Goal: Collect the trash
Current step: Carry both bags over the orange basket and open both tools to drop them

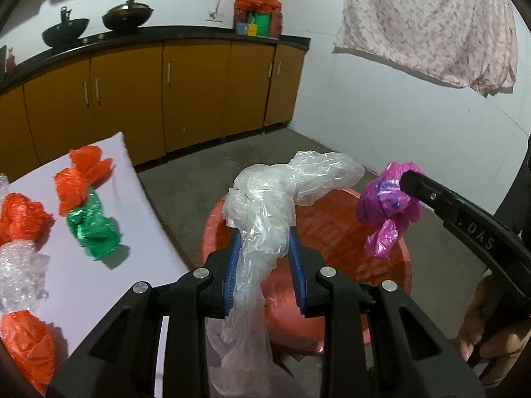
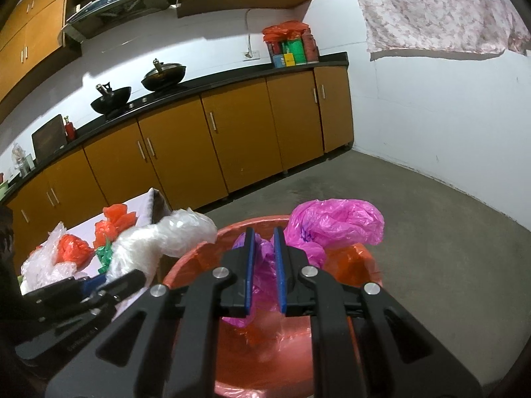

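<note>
Nearest the left wrist camera, the left gripper [image 1: 264, 242] has its blue-padded fingers [image 1: 234, 265] pressed narrowly on a clear plastic bag [image 1: 265, 205], which bunches up above the pads and trails down below them. It hangs over the red basin [image 1: 391, 265] that stands on the concrete floor [image 1: 199, 179].

In the right wrist view, the right gripper [image 2: 264, 248] has its fingers [image 2: 249, 258] drawn close together on a crumpled pink plastic bag [image 2: 335, 222]; the bulk of the bag puffs out beyond the tips and a tail hangs beneath, above the inside of the red basin [image 2: 199, 258]. From the left wrist view this gripper [image 1: 406, 180] enters from the right, the pink plastic bag [image 1: 388, 205] at its tip over the basin's far side, and a hand [image 1: 488, 331] grips its handle at the lower right.

To the left of the basin stands the table [image 1: 99, 285] with a white top. On it lie more pieces of trash: an orange wad [image 1: 88, 162] at the far end, a second orange wad [image 1: 68, 189] touching a green wad [image 1: 94, 232], another orange wad [image 1: 21, 215] at the left edge, clear bubble wrap [image 1: 18, 272] just below that, and one more orange wad [image 1: 28, 341] nearest the camera.
</note>
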`<action>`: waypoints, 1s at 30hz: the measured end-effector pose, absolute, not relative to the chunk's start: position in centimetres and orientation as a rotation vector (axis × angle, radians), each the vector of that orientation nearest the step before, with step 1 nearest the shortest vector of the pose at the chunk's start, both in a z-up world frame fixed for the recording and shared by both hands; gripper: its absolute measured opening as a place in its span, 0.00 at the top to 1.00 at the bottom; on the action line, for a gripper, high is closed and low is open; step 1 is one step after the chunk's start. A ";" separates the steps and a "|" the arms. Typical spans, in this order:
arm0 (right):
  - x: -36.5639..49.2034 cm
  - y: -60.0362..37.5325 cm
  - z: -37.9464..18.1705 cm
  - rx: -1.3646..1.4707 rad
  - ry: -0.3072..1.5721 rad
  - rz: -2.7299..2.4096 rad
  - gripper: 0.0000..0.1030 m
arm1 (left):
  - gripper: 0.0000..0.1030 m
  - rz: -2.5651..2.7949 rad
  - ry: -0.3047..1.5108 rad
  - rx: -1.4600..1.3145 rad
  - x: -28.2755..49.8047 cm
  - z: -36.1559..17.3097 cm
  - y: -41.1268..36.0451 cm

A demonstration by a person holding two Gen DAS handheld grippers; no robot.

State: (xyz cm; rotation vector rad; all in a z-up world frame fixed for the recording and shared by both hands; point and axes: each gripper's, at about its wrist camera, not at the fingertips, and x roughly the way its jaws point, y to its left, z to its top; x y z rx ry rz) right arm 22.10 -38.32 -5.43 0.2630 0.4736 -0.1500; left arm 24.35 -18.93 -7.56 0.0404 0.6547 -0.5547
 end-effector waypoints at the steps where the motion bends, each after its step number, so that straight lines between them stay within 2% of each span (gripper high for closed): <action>1: 22.2 -38.4 -5.5 0.267 0.474 -0.150 0.88 | 0.72 -0.561 0.660 0.046 24.4 -7.8 -19.3; 9: 23.0 -38.9 -5.7 0.290 0.473 -0.136 0.87 | 0.72 -0.587 0.697 0.072 25.2 -8.7 -21.2; 11: 23.0 -39.2 -5.8 0.302 0.474 -0.130 0.83 | 0.67 -0.588 0.707 0.072 25.4 -8.9 -21.4; 13: 22.9 -39.6 -5.8 0.313 0.469 -0.137 0.82 | 0.52 -0.582 0.712 0.067 25.3 -9.1 -21.3; 14: 22.8 -39.8 -5.7 0.316 0.468 -0.139 0.79 | 0.48 -0.578 0.712 0.062 25.3 -9.1 -21.1; 15: 22.6 -39.9 -5.7 0.316 0.463 -0.146 0.70 | 0.45 -0.574 0.713 0.057 25.3 -9.1 -20.8; 16: 22.4 -39.9 -5.6 0.314 0.456 -0.152 0.63 | 0.45 -0.571 0.717 0.055 25.3 -9.1 -20.7; 21: 21.5 -39.8 -5.1 0.304 0.448 -0.165 0.61 | 0.45 -0.549 0.724 0.037 25.1 -8.7 -19.0; 25: 21.0 -38.4 -4.5 0.278 0.436 -0.142 0.53 | 0.35 -0.511 0.671 0.035 23.7 -7.3 -16.6; 30: 20.8 -34.8 -4.1 0.240 0.432 -0.053 0.48 | 0.28 -0.433 0.607 0.037 21.6 -5.9 -12.3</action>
